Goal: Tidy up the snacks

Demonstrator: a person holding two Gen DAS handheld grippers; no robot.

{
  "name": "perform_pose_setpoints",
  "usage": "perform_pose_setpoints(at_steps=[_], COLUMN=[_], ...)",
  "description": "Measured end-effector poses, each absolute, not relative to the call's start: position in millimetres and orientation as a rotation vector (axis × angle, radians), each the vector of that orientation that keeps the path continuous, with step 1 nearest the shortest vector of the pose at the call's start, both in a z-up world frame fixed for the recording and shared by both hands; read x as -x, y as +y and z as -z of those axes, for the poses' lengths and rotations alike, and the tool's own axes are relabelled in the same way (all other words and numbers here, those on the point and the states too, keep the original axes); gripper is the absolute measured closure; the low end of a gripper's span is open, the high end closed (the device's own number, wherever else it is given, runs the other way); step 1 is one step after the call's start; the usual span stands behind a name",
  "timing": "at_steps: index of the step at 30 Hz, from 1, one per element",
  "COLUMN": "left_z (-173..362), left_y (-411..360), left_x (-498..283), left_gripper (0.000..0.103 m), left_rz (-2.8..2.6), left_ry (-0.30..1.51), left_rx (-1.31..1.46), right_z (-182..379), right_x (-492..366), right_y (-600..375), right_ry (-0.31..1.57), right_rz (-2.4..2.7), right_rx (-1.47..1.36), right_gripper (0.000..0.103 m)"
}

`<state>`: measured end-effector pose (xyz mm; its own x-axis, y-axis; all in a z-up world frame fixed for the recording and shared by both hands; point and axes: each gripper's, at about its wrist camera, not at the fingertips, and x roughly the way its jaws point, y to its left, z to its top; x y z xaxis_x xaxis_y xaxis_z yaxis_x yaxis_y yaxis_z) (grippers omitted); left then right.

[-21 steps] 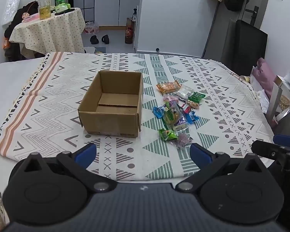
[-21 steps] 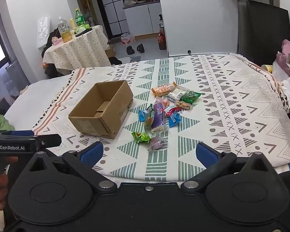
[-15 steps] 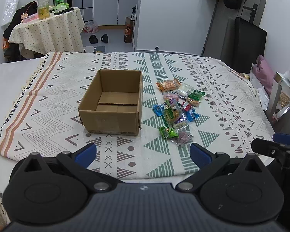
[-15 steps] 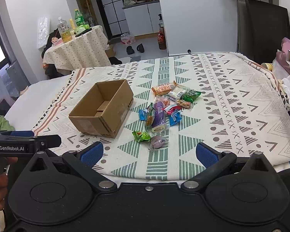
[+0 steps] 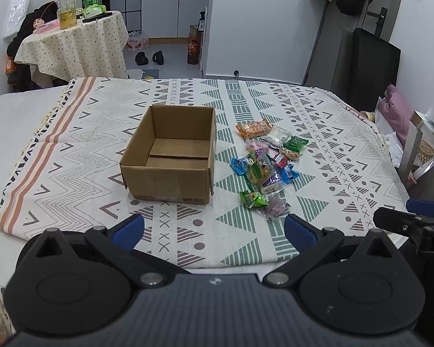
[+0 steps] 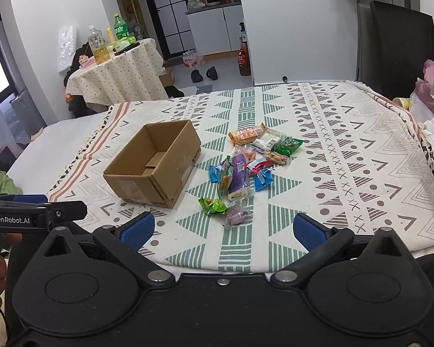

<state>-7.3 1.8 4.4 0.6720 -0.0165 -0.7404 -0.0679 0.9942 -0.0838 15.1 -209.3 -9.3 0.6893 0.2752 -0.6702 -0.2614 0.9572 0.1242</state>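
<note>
An open brown cardboard box point(image 5: 170, 156) point(image 6: 154, 167) stands empty on a patterned cloth point(image 5: 72, 144). To its right lies a pile of several wrapped snacks point(image 5: 264, 164) point(image 6: 246, 167), with a green packet point(image 5: 253, 199) point(image 6: 212, 205) and a purple one point(image 6: 237, 216) nearest me. My left gripper point(image 5: 214, 230) hovers open at the cloth's near edge, in front of the box and pile. My right gripper point(image 6: 224, 227) is open too, just short of the purple packet. Both hold nothing.
The cloth covers a white bed point(image 5: 3, 110). A round table with bottles point(image 5: 72, 37) stands at the far left. A dark chair point(image 5: 370, 66) and a pink cushion point(image 5: 395, 107) sit at the right. The other gripper's side shows at each view's edge point(image 6: 29, 217).
Both grippers have barely moved; the views shifted only slightly. The box and snacks lie as before.
</note>
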Motion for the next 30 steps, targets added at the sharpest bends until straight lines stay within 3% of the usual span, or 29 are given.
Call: perform_pose_setpoints(at_steps=[30], left_z=[-7.7], left_y=[-2.2], left_x=[5.0], left_gripper=[0.001], left_rz=[-0.018], left_ry=[0.832], left_rx=[0.103], right_z=[8.2], right_x=[-15.3], right_y=[-211.3], right_ry=[0.764], right_rz=[-0.288], right_rx=[-0.014], right_gripper=[0.000])
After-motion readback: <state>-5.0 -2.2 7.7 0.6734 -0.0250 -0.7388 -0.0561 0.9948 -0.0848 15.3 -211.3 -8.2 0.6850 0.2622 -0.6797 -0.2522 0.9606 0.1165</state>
